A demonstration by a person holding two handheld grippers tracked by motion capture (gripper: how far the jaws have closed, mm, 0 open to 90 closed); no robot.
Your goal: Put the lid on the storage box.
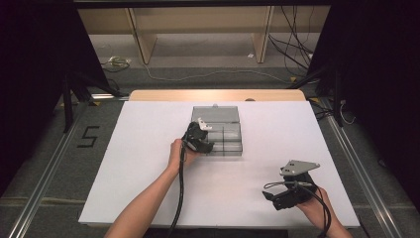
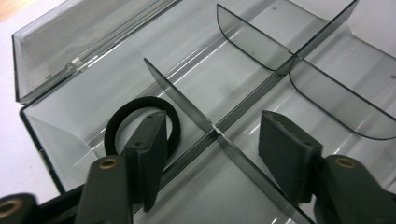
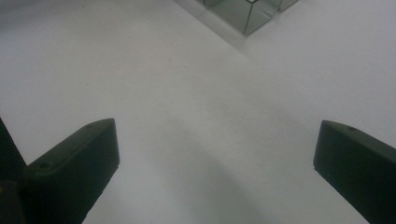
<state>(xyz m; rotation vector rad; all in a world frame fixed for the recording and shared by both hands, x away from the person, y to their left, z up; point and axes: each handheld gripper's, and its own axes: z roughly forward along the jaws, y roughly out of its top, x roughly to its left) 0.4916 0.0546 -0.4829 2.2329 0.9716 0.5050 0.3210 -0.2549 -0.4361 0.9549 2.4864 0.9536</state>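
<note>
High view: the clear divided box (image 1: 221, 133) sits lid-open near the middle of the white surface (image 1: 148, 163). The left tongs (image 1: 200, 140) dip into its near-left corner, and the right tongs (image 1: 271, 196) rest well off to the box's near right.

Left gripper view: a black rubber ring (image 2: 122, 122) lies flat in the box's (image 2: 280, 28) corner compartment. The left tongs (image 2: 215, 144) are about half open, one pad over the ring and the other across the divider, gripping nothing.

Right gripper view: the right tongs (image 3: 217, 163) gape wide over bare surface (image 3: 187, 93), holding nothing, with the box's corner (image 3: 243, 11) farther ahead.
</note>
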